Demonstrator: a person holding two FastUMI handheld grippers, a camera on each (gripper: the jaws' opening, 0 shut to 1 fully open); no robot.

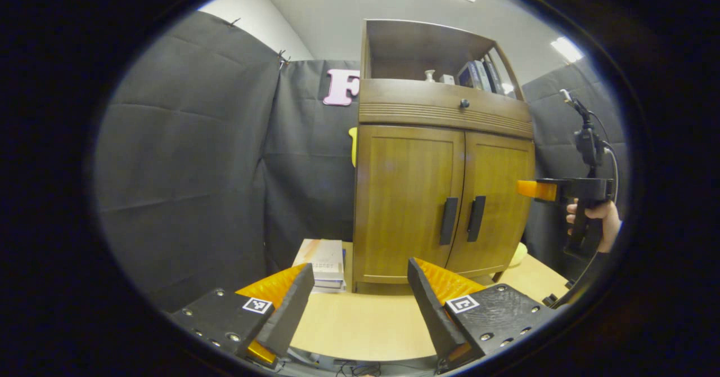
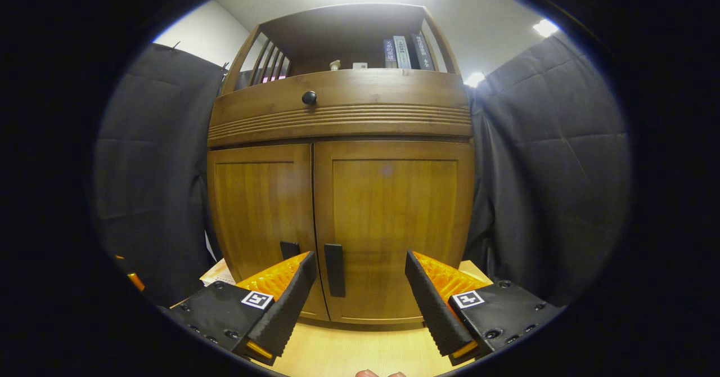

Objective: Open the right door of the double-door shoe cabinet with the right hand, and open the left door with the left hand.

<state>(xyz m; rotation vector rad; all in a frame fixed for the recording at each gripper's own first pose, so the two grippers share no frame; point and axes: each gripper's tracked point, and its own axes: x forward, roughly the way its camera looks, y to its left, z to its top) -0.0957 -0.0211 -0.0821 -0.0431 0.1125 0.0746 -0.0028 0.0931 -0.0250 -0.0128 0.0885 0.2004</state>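
A brown wooden shoe cabinet (image 1: 439,112) stands on a pale table, both doors shut. Its left door (image 1: 402,197) and right door (image 1: 495,197) each carry a dark vertical handle near the middle seam. My left gripper (image 1: 360,287) is open, well short of the cabinet. In the right gripper view the right door (image 2: 394,219) and its handle (image 2: 334,269) are close ahead, and the left door (image 2: 261,208) sits beside them. My right gripper (image 2: 357,278) is open, with the handle between its fingers but farther off. The right gripper (image 1: 537,190), held by a hand, appears in the left gripper view.
A drawer with a round dark knob (image 2: 309,97) runs above the doors, and an open shelf holds books (image 2: 402,52). A stack of books (image 1: 325,261) lies on the table (image 1: 365,321) left of the cabinet. Black cloth walls surround the booth.
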